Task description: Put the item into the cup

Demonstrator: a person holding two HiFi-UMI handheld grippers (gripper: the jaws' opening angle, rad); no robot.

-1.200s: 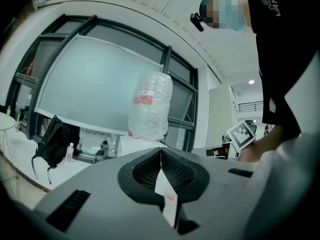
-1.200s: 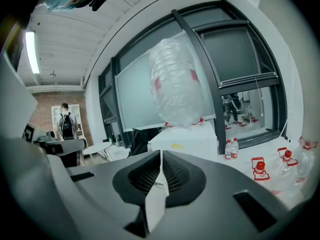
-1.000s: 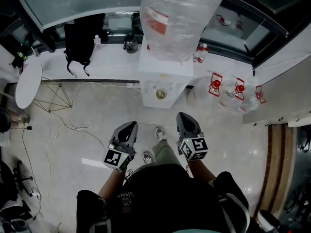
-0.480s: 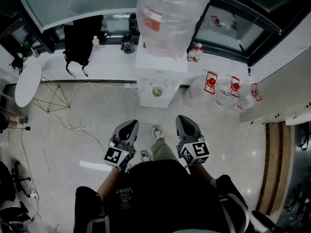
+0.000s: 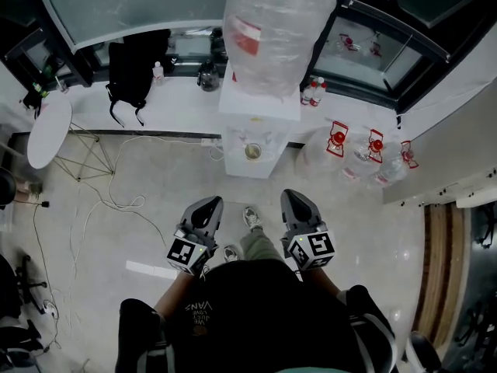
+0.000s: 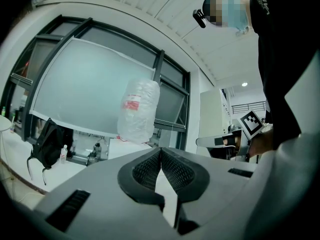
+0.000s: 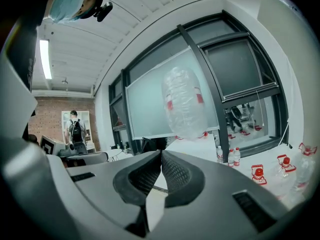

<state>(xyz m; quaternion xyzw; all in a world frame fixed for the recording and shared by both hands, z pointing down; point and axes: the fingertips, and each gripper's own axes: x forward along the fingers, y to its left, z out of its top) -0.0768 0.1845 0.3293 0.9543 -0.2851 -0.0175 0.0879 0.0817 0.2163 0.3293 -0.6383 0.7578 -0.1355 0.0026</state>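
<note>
A water dispenser (image 5: 258, 127) with a big clear bottle (image 5: 276, 29) on top stands ahead of me. A small cup (image 5: 253, 151) sits in its recess, seen from above. My left gripper (image 5: 205, 207) and right gripper (image 5: 295, 200) are held low in front of my body, well short of the dispenser. Both are shut with nothing between the jaws. In the left gripper view the ribbed pads (image 6: 150, 166) meet and the bottle (image 6: 138, 111) shows far off. The right gripper (image 7: 161, 155) points toward the same bottle (image 7: 185, 104). No loose item is visible.
A black backpack (image 5: 133, 64) lies on the white ledge (image 5: 178, 103) left of the dispenser. Spare water jugs (image 5: 353, 158) stand to its right. A round white table (image 5: 46, 130) and floor cables (image 5: 101, 200) are at left. A person (image 7: 76, 129) stands far off.
The head view has swayed slightly, so the dispenser shifted a little in the picture. Both grippers stay shut in nearly the same place in front of my body.
</note>
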